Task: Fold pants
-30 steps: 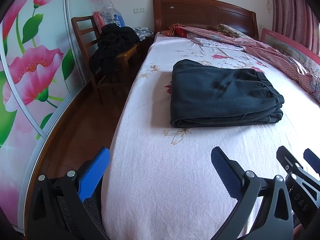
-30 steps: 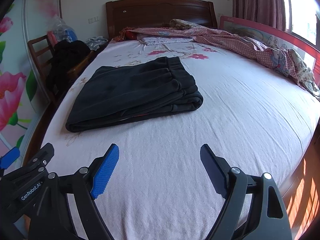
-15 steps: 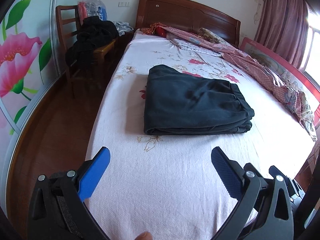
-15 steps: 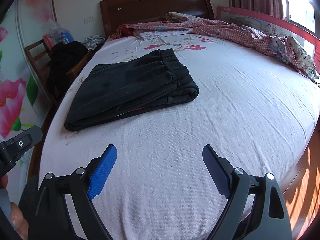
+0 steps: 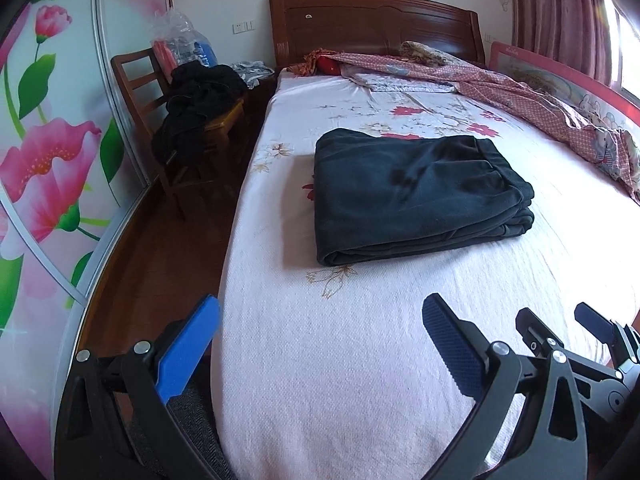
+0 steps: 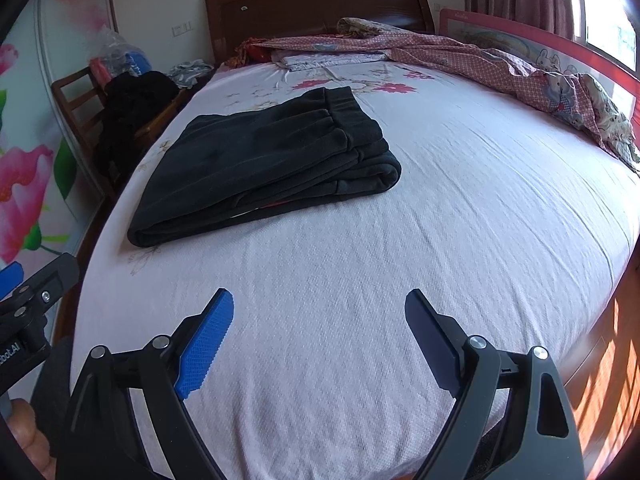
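Dark pants (image 5: 412, 196) lie folded into a flat rectangle on the pink bed sheet (image 5: 340, 360), a little left of the bed's middle; the right wrist view shows the same pants (image 6: 272, 160) with the waistband on the far right side. My left gripper (image 5: 320, 320) hovers open over the near left edge of the bed, well short of the pants, with nothing between its blue pads. My right gripper (image 6: 320, 312) is also open and empty, above bare sheet (image 6: 440, 240) in front of the pants.
A wooden chair (image 5: 160, 92) piled with dark clothes stands left of the bed by a flowered wardrobe door (image 5: 48, 152). A crumpled red patterned quilt (image 5: 540, 108) runs along the far right side. The wooden headboard (image 5: 372, 20) closes the far end. Wooden floor (image 5: 160, 248) lies left.
Both views swayed slightly between frames; the folded pants stayed where they were and both grippers stayed open and empty.
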